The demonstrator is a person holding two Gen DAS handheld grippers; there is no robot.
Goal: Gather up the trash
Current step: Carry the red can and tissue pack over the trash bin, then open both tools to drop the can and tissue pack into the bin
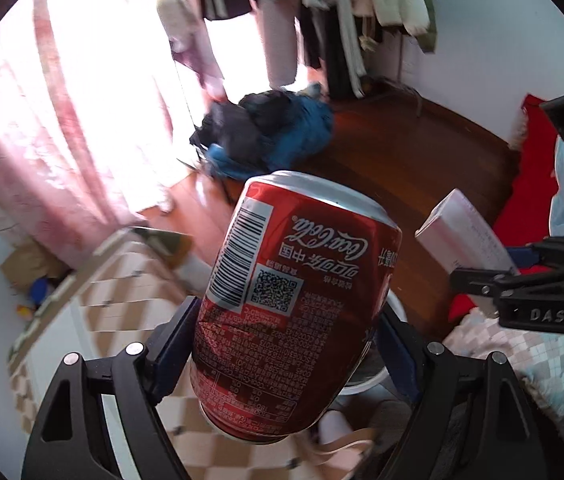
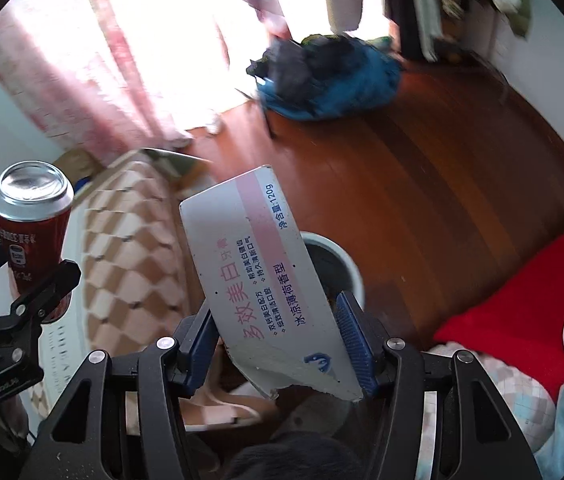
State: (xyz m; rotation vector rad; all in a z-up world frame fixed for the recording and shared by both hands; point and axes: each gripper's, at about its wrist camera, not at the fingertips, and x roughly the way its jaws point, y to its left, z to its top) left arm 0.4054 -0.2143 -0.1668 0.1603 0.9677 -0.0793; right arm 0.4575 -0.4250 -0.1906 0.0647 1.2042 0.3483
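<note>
My left gripper (image 1: 282,344) is shut on a red Coca-Cola can (image 1: 298,296), held upside down in the air. The can also shows in the right wrist view (image 2: 32,224) at the left, in the left gripper (image 2: 38,280). My right gripper (image 2: 278,328) is shut on a white and pink toothpaste box (image 2: 262,272) with a torn near end. The box also shows in the left wrist view (image 1: 462,236) at the right, in the right gripper (image 1: 494,276). A white round bin (image 2: 352,272) stands on the floor just behind the box; its rim shows below the can (image 1: 366,384).
A wooden floor (image 2: 422,184) spreads ahead. A blue and black heap of clothes (image 2: 326,76) lies near pink curtains (image 2: 82,80). A checkered brown and white cover (image 2: 130,240) is at the left, a red cloth (image 2: 522,292) at the right. Coats (image 1: 342,8) hang at the back.
</note>
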